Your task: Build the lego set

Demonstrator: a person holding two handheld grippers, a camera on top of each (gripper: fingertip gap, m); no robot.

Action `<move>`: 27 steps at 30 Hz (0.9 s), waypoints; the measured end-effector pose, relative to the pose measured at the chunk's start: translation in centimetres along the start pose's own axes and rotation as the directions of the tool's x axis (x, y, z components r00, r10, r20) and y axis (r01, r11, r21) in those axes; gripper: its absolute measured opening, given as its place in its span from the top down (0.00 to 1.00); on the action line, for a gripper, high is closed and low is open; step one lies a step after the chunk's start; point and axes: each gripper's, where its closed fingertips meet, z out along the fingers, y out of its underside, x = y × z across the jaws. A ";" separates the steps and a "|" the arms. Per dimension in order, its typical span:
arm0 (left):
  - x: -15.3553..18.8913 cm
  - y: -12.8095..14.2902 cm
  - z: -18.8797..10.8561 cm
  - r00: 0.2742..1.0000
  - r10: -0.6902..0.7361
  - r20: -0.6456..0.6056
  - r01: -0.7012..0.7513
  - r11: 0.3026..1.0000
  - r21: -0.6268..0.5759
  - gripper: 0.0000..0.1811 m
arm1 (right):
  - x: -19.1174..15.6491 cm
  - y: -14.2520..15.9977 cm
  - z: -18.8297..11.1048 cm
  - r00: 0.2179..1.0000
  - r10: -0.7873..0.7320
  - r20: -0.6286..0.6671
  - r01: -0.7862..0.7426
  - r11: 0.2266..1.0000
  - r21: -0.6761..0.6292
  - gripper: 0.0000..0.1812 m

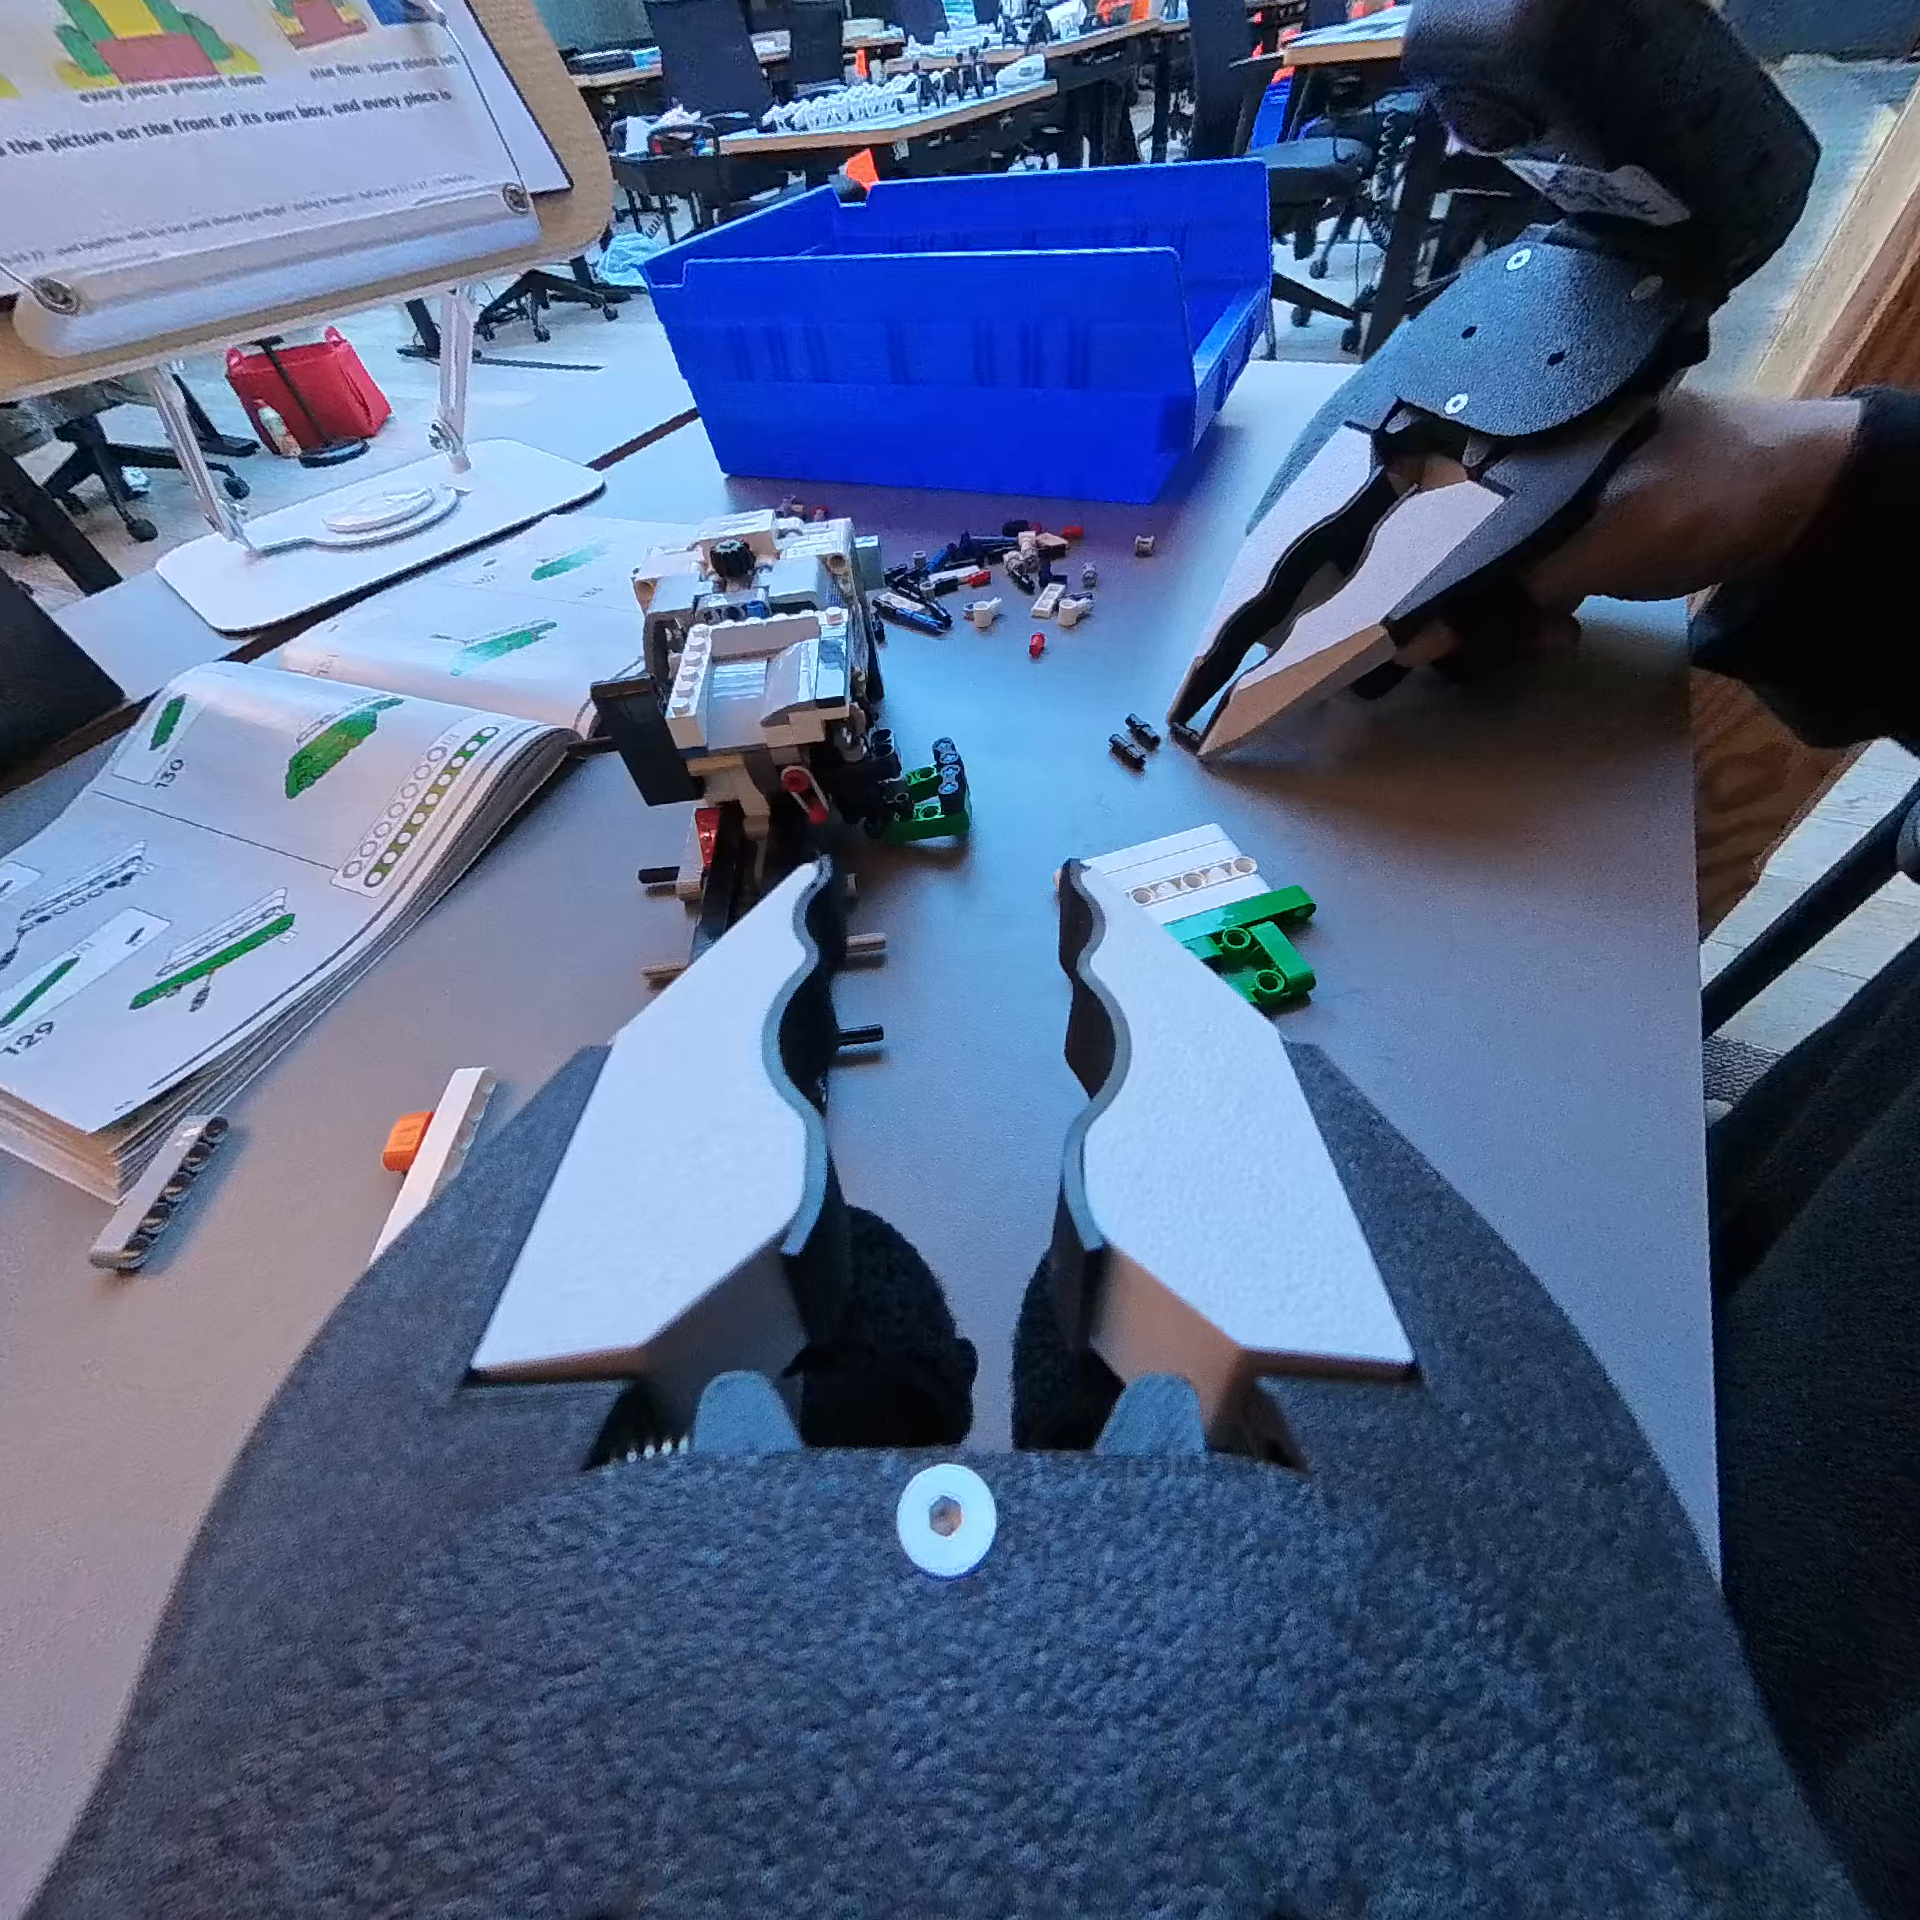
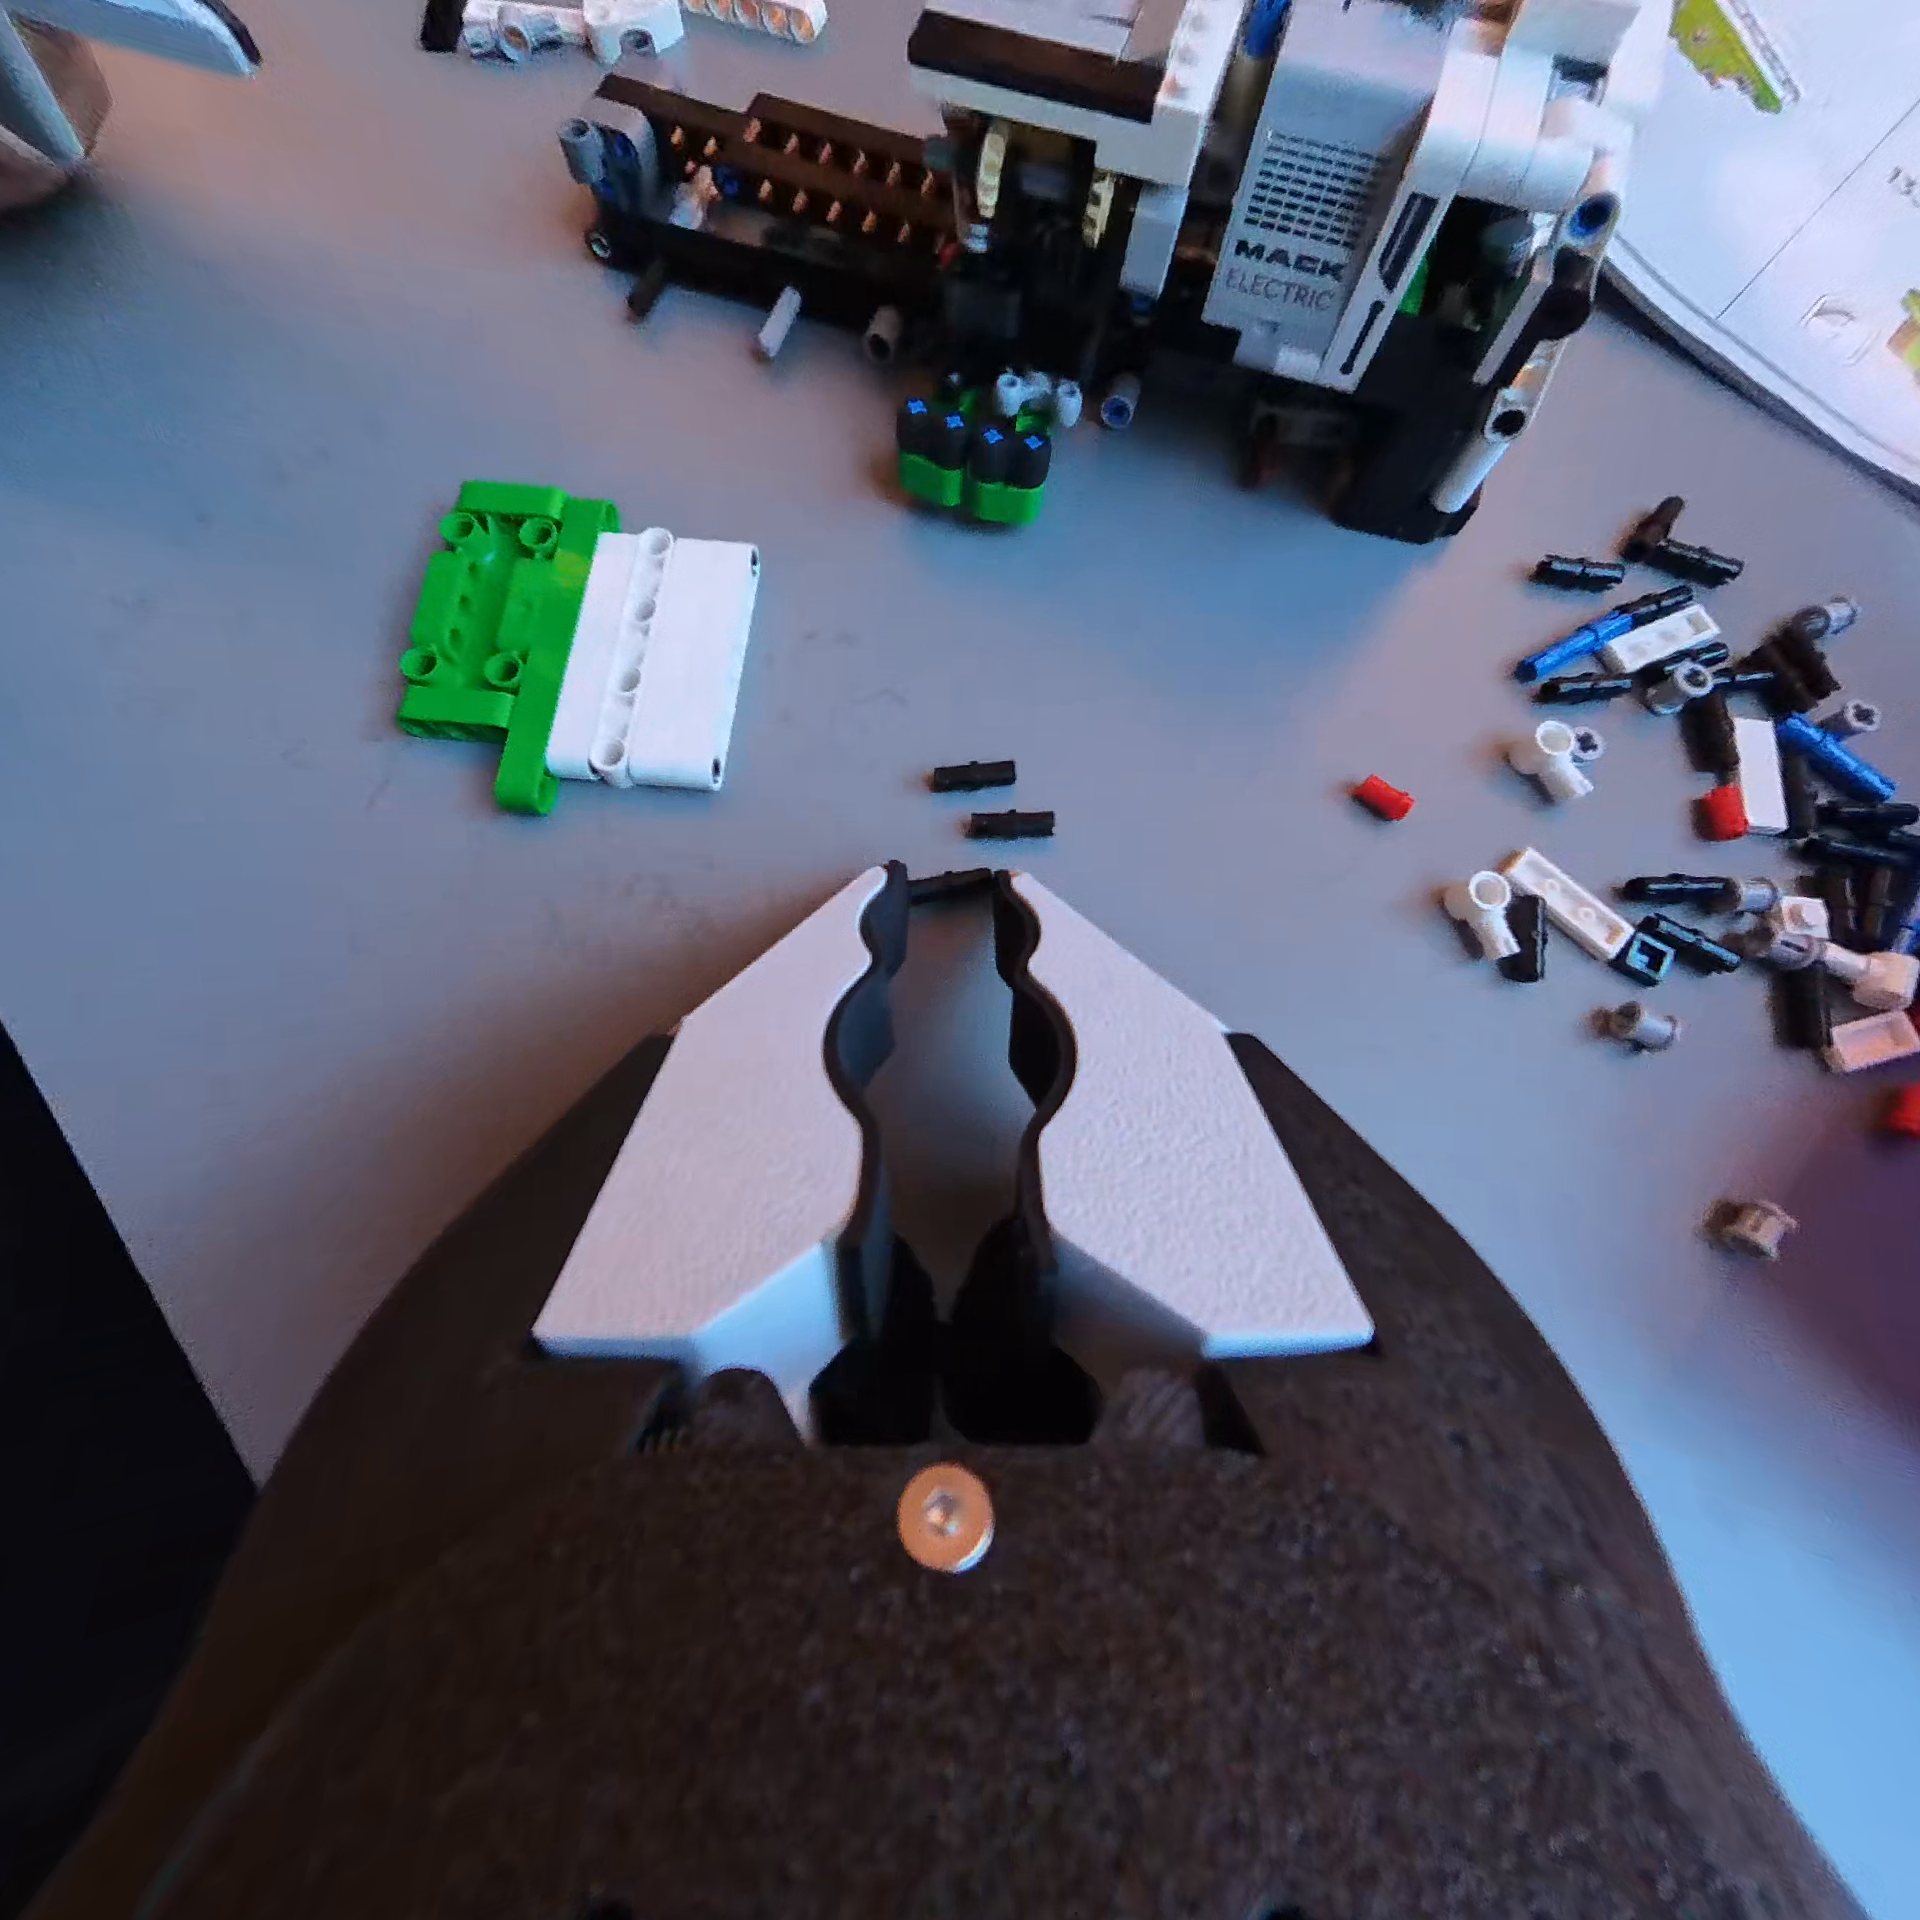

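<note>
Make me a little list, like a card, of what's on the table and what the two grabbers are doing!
Table: grey
Truck model: half-built
Green and white panel: lying flat
Loose black pins: two beside the right gripper's tip
Small parts pile: scattered
Blue bin: at the far edge
Instruction book: open
Left gripper: open, empty
Right gripper: tips closing around a black pin
</note>
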 end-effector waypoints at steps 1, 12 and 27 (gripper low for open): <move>0.0 0.0 0.0 1.000 0.002 0.000 -0.002 1.000 -0.001 0.78 | 0.1 -0.1 0.1 1.000 0.001 -0.002 -0.001 1.000 0.000 0.92; 0.2 0.0 0.0 1.000 0.019 0.001 -0.019 1.000 -0.002 0.79 | 10.8 -0.9 -2.4 0.876 0.429 -0.222 -0.378 0.895 0.238 0.90; 0.4 0.2 0.1 0.999 0.038 0.004 -0.038 0.999 -0.014 0.79 | 10.8 0.4 -0.8 0.908 0.350 -0.231 -0.342 0.937 0.077 0.94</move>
